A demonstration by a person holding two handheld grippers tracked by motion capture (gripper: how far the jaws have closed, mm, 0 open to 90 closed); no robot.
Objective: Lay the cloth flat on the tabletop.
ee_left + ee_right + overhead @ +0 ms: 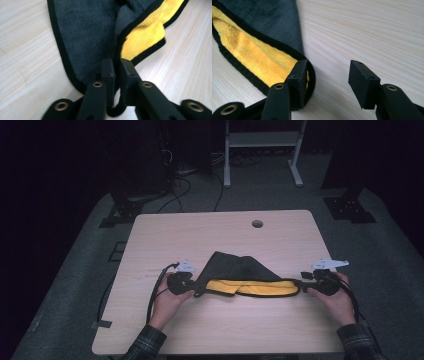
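Note:
A dark grey cloth [240, 267] with black trim and a yellow inner face [250, 287] lies folded on the wooden table [200, 230]. It is stretched between my two grippers. My left gripper [197, 290] is at the cloth's left end. In the left gripper view its jaws [117, 65] are nearly together, pinching the black-trimmed edge of the cloth [87, 32]. My right gripper [302, 282] is at the right end. In the right gripper view it [328, 72] stands open, and the cloth's corner [254, 52] curls against the inner side of its left jaw.
A round hole [257, 223] sits near the table's far edge. A black cable [155, 292] loops from the left gripper toward the table's left edge. A white stand [262, 150] and floor cables lie beyond the table. Bare wood surrounds the cloth.

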